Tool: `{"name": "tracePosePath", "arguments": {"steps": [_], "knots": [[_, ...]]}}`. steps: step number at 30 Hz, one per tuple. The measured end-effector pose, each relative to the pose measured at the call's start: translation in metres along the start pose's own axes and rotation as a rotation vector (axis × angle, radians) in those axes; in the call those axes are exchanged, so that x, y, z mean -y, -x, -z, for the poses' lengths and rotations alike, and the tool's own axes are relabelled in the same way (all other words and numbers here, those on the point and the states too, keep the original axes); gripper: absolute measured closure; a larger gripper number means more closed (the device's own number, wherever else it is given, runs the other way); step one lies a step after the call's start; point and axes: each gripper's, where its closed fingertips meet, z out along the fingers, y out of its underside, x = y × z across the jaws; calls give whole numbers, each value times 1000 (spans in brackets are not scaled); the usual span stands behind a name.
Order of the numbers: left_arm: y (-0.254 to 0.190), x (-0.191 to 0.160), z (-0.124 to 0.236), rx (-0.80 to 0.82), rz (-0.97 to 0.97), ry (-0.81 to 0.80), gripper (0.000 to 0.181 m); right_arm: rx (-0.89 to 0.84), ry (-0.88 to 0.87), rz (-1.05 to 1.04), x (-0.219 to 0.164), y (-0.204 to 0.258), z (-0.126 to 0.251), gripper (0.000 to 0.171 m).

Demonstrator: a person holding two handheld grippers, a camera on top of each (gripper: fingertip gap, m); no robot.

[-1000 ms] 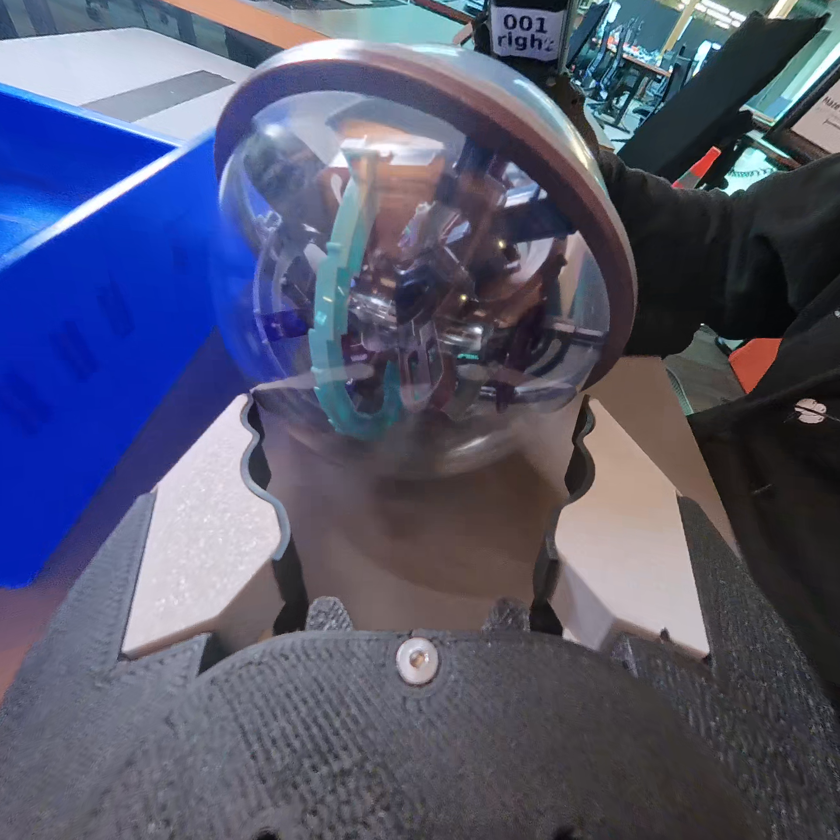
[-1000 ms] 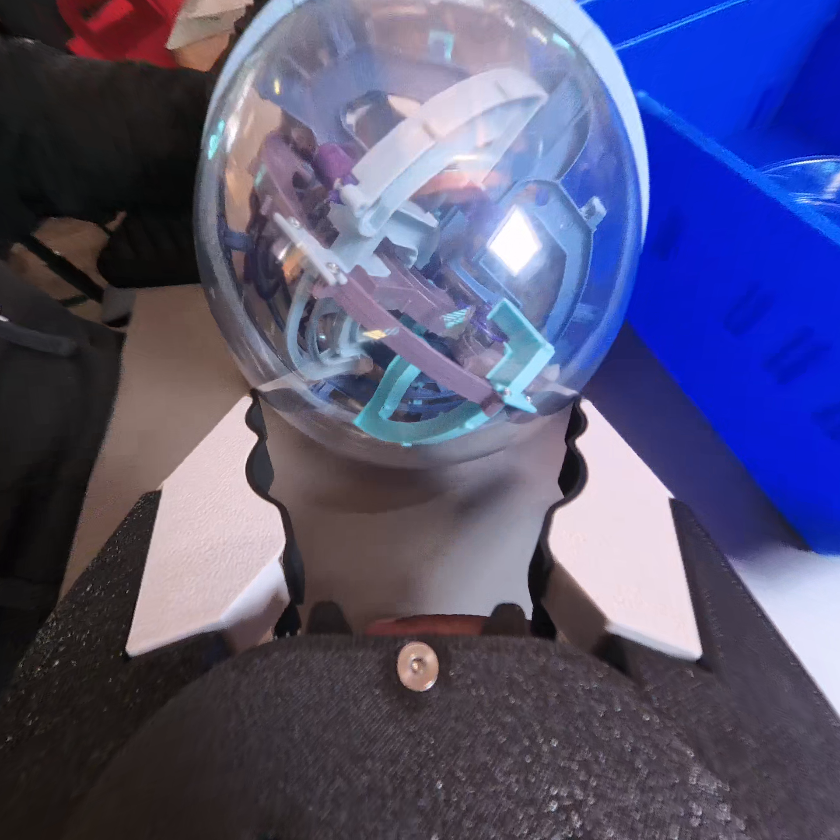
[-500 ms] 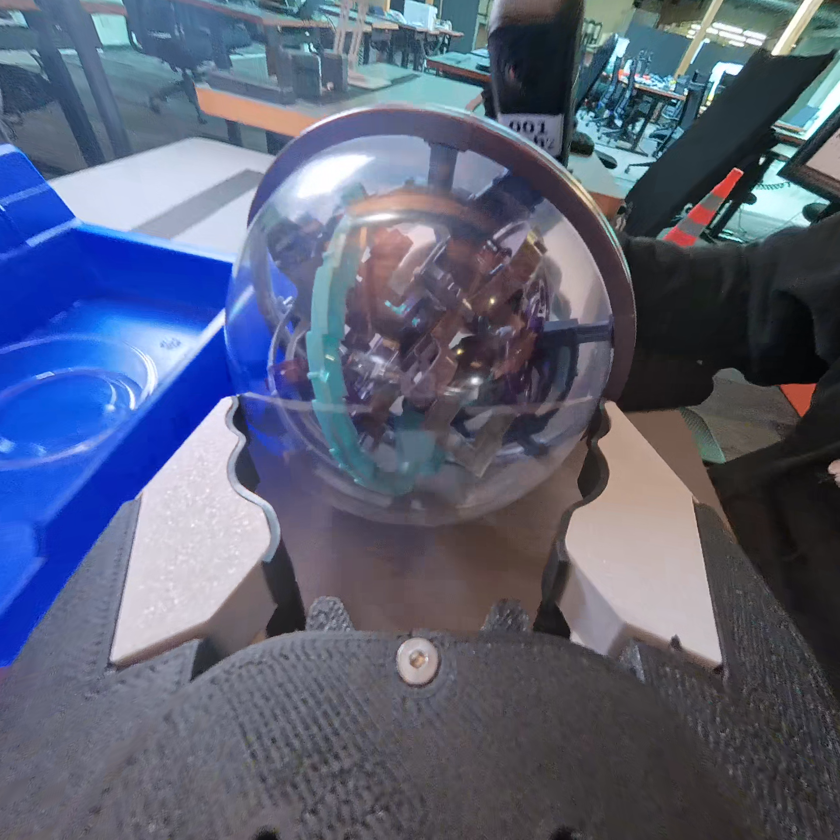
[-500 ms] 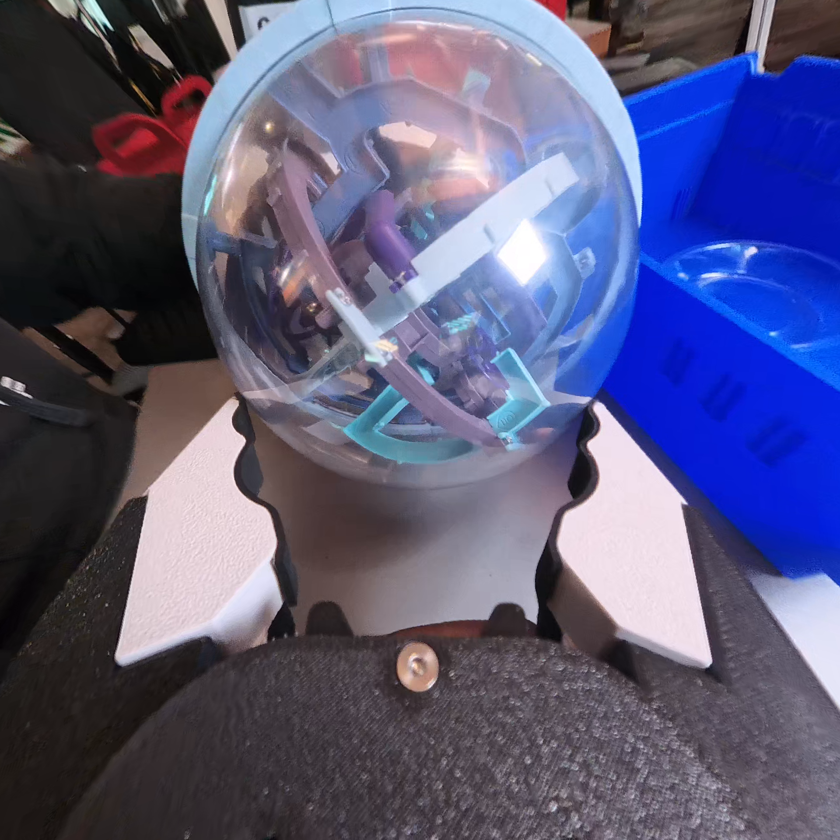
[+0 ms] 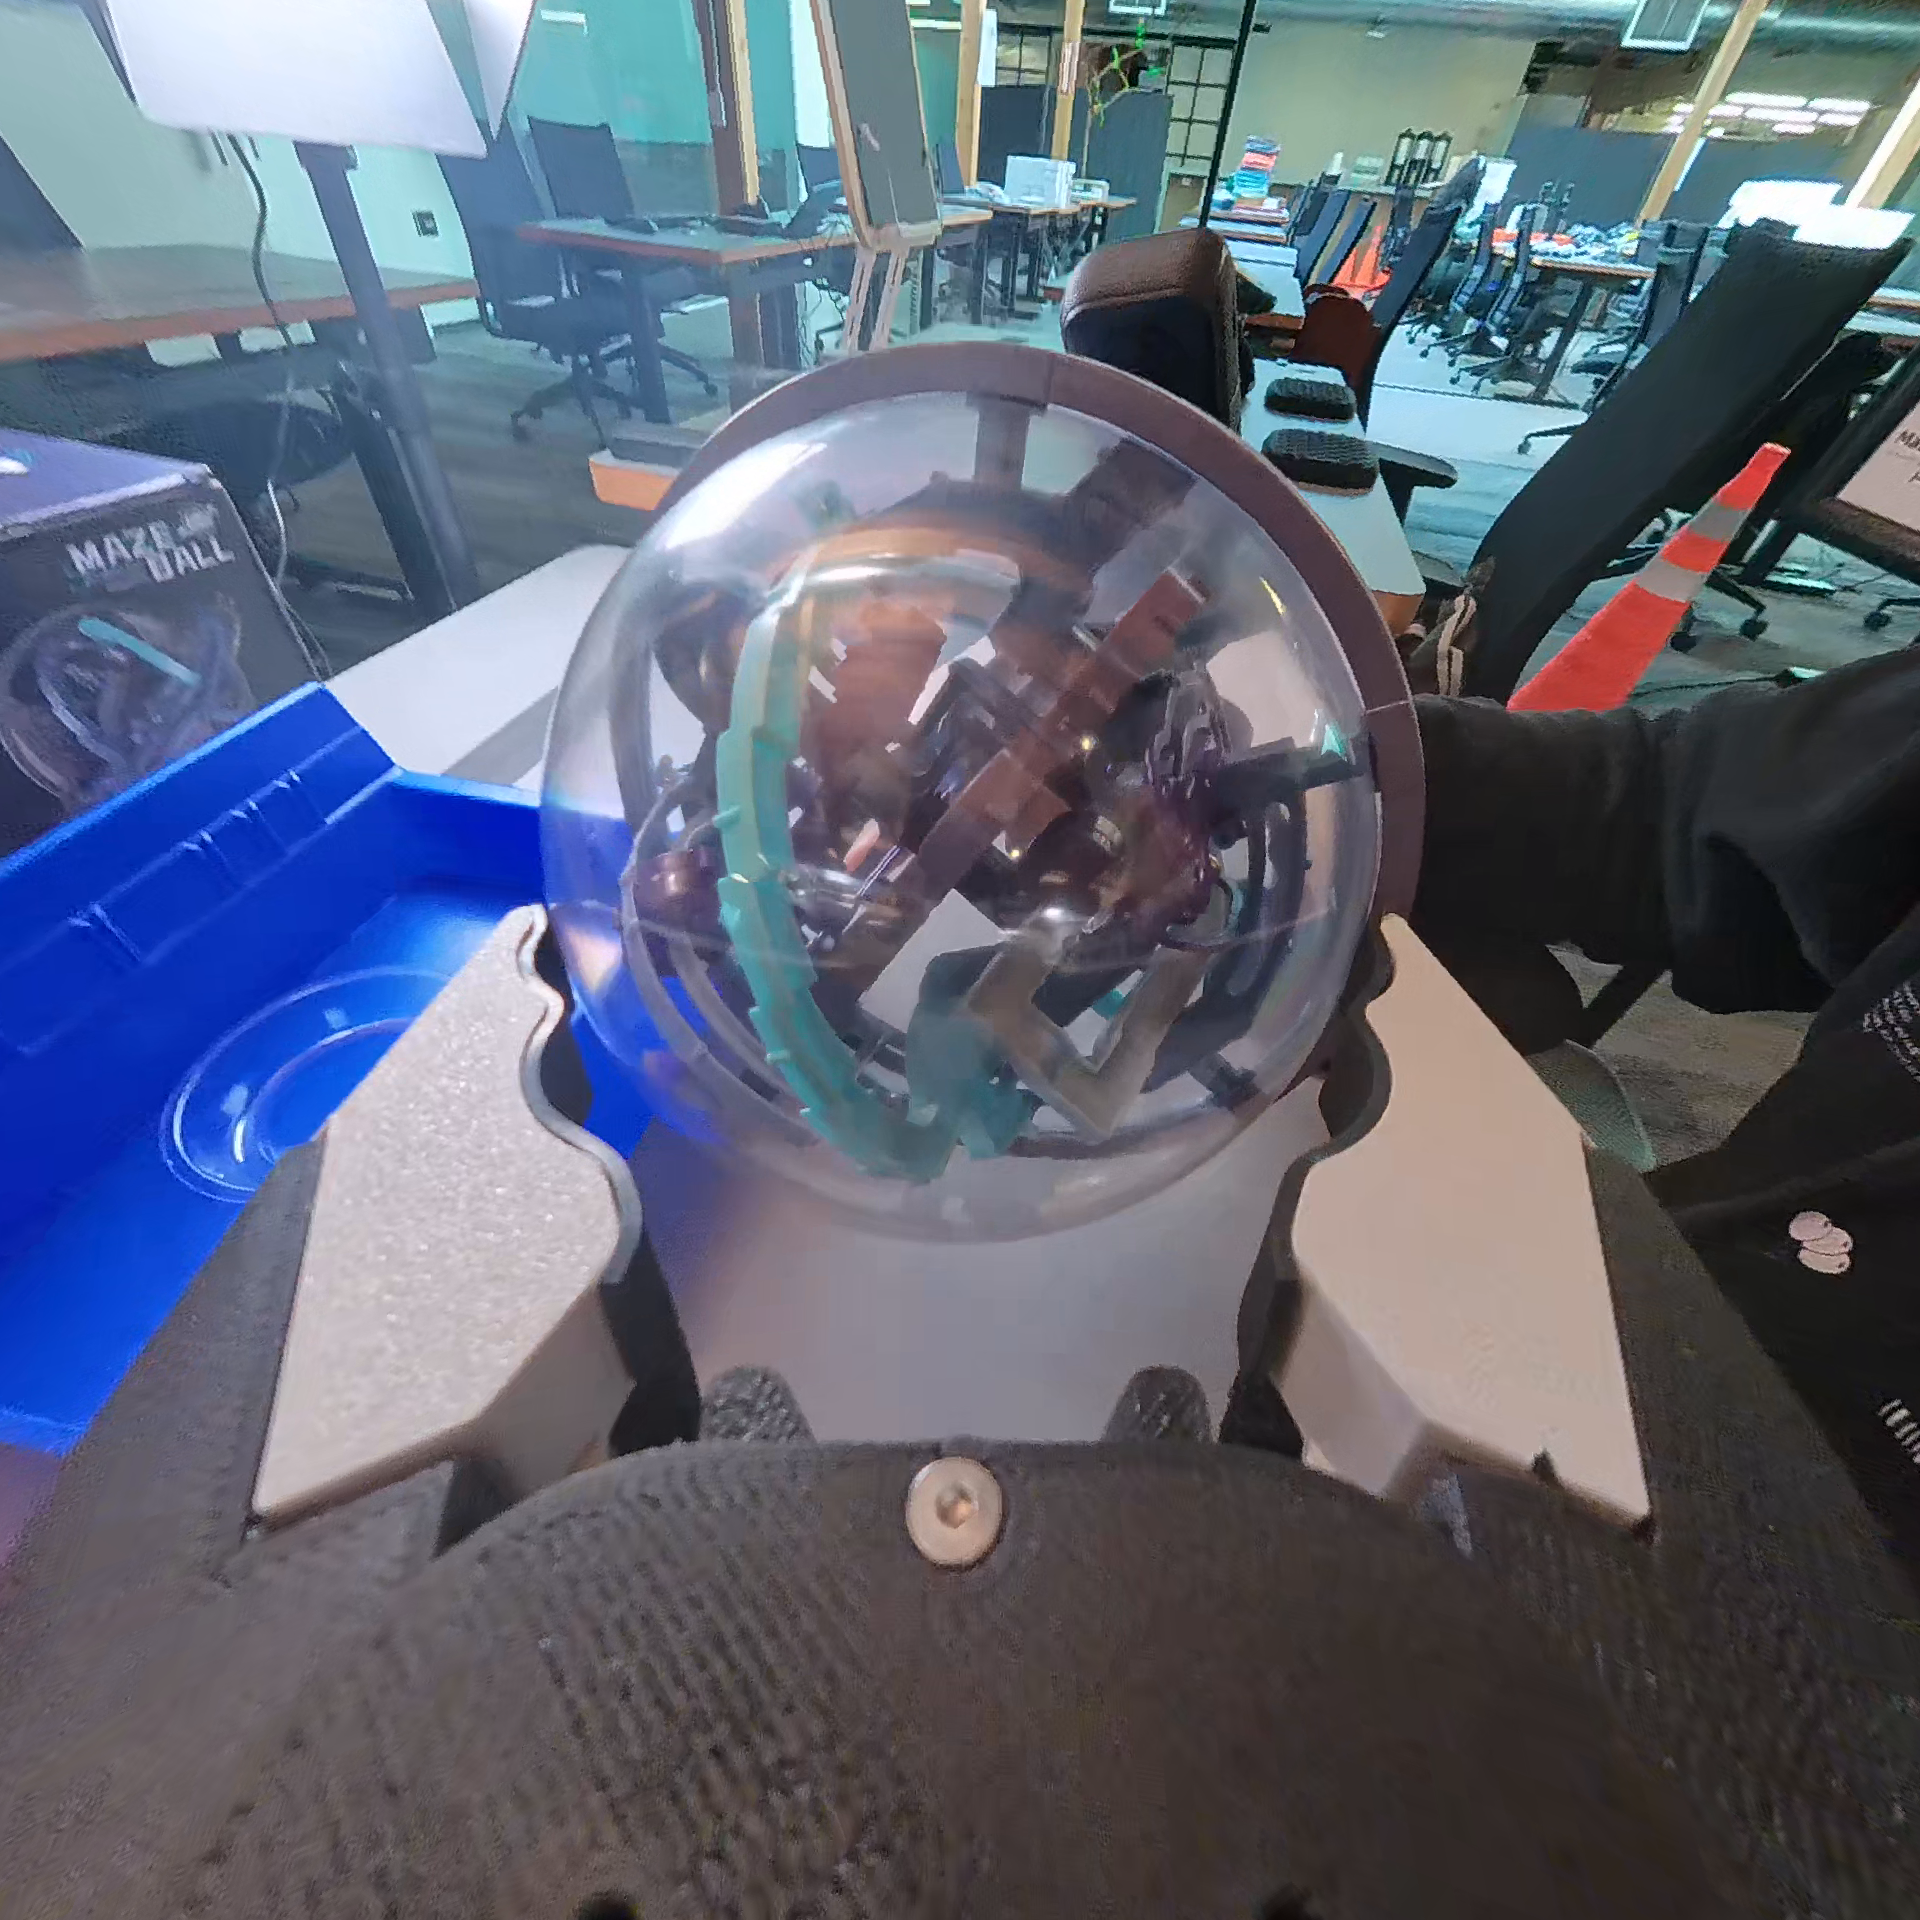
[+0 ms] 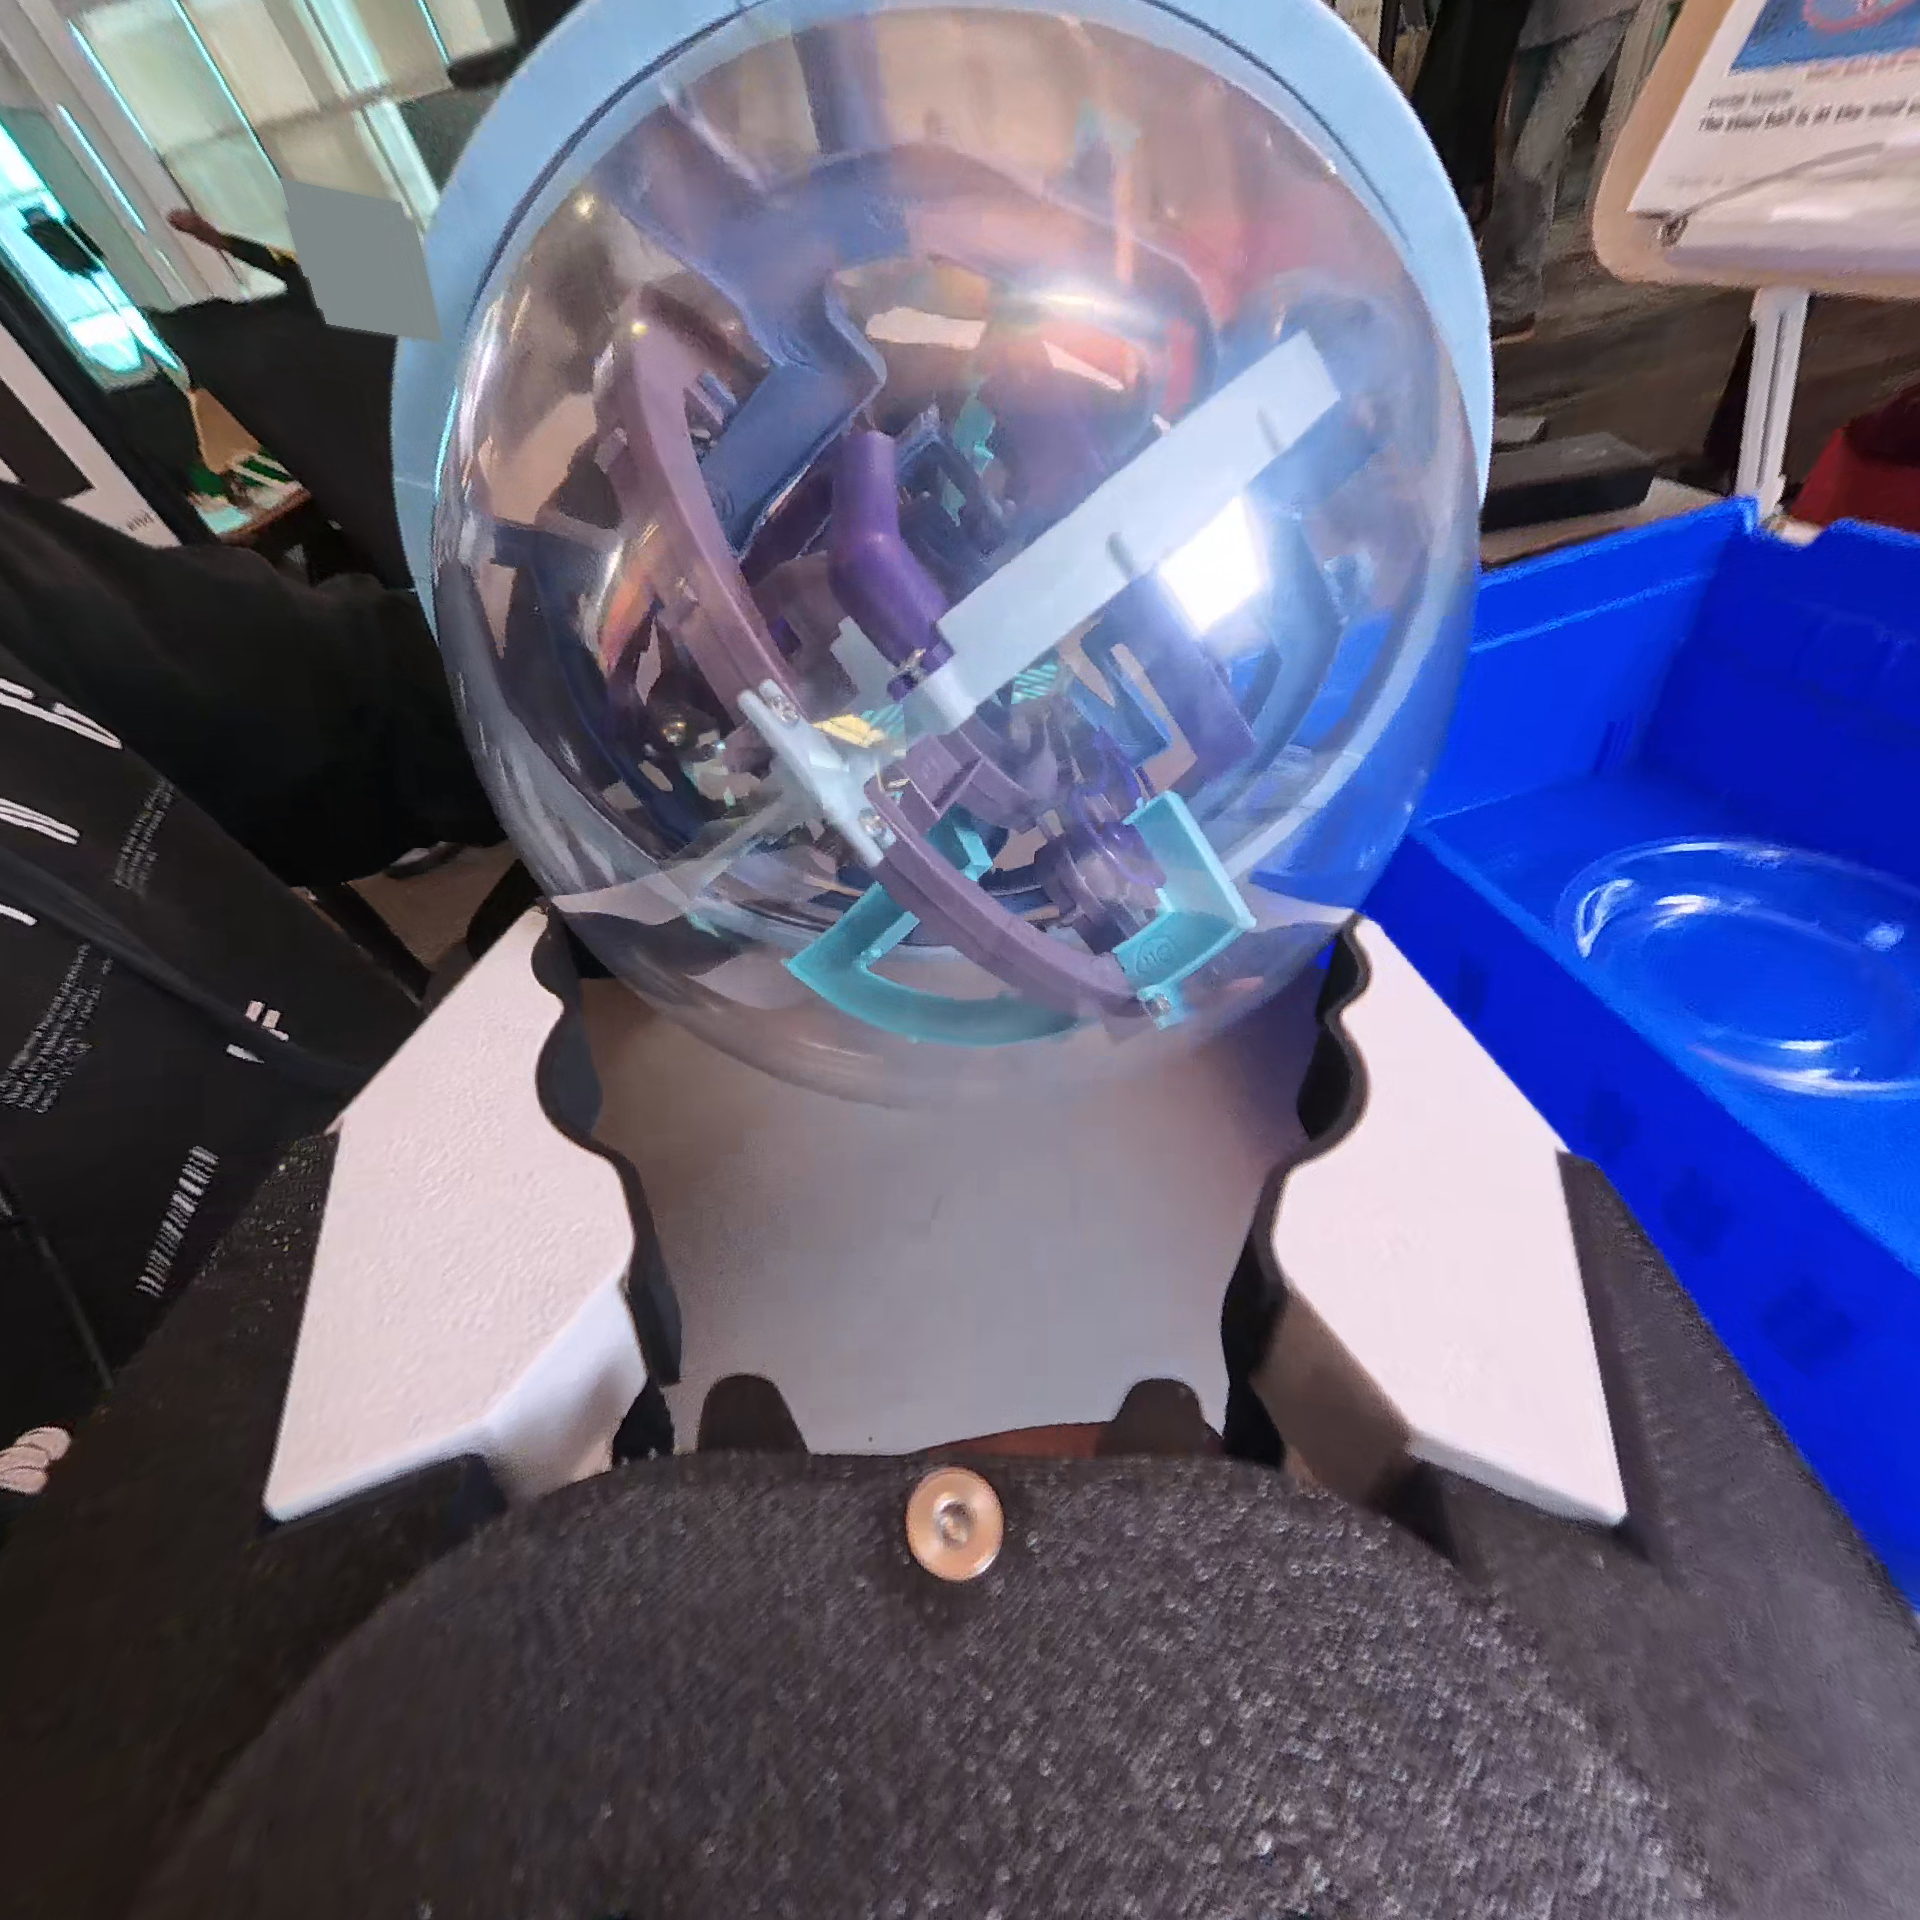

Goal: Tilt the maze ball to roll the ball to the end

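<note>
Raised higher, clear maze ball shows teal, purple tracks; both tools clamp it.

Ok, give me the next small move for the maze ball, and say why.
Probably a slow, slight tilt, with both claws keeping their grip. The maze ball is pinched between the left claw and the right claw, lifted beside the blue tray. The small steel ball can't be picked out for sure, so go gently.

Pale table — blue tray, apparently a dark box on it
</note>
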Motion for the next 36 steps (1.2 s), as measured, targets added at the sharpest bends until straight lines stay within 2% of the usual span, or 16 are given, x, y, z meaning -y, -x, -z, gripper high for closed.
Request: {"name": "tracePosePath", "arguments": {"steps": [9,17,27,36], "knots": [[-11,30,11,60,-101,-108,38,-15,64,184,40,10,11,34],[-22,49,15,85,-73,-177,37,-5,107,226,66,24,21,34],[-31,48,5,45,-36,-209,38,-50,183,226,67,31,36,33],[-36,26,2,21,144,-42,38,9,110,5,42,35,31,34]]}}
